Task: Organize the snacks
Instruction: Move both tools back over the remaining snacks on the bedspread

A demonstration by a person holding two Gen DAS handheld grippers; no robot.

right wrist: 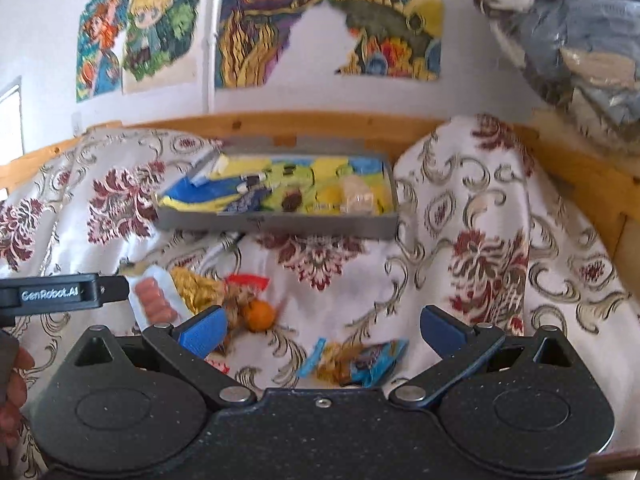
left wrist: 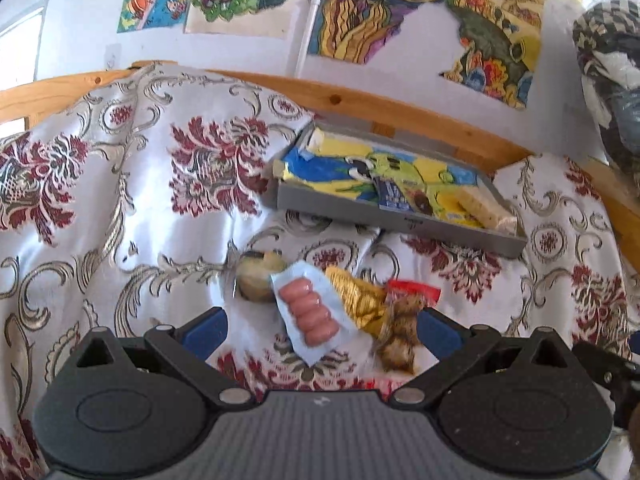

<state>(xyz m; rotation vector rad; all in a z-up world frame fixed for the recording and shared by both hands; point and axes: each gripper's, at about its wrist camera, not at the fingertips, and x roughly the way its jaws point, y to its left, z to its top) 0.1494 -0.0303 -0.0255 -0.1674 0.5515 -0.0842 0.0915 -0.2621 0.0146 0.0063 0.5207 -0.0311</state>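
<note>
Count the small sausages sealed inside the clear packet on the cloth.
4, possibly 5: sausages stacked side by side in one packet, lying between the left gripper's open fingers beside a gold wrapper. Blur could hide another.

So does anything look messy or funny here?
Yes. The grey tray sits tilted on the rumpled cloth, not flat. Several snacks lie loose in front of it: a sausage pack, a gold wrapper and a blue packet. Both claws are open and empty.
</note>
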